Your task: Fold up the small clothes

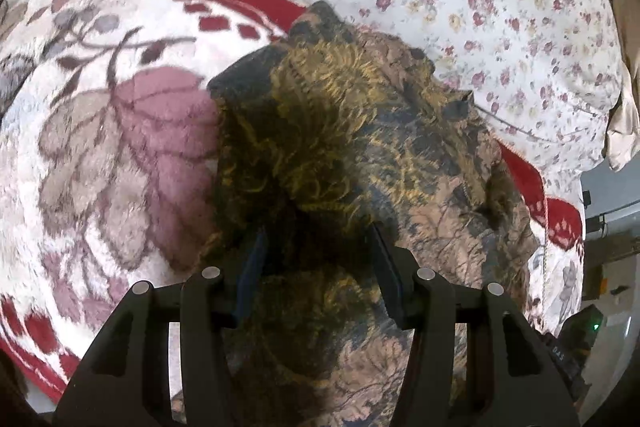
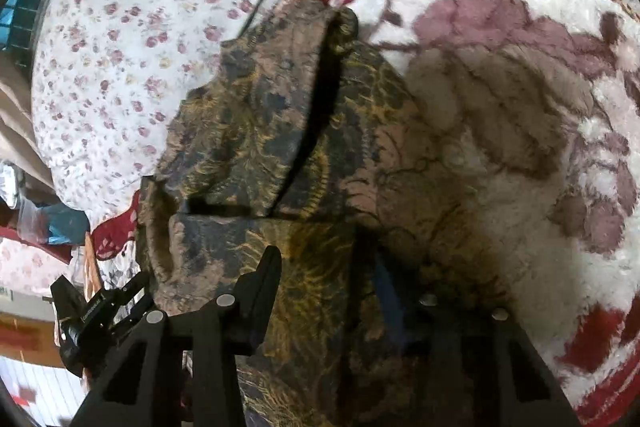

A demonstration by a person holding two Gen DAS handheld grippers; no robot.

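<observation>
Your dark, gold-patterned garment (image 1: 360, 147) runs lengthwise from bottom centre toward upper centre, bunched; left tongs (image 1: 320, 259) and right tongs (image 2: 328, 275) stand parted astride it.

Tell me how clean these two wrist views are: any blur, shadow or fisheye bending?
Left wrist: garment fairly sharp, deep shadow between the left gripper fingers, blanket bulging toward the edges. Right wrist: softer, blanket's pile smeared at right, right gripper fingers in shadow.
</observation>
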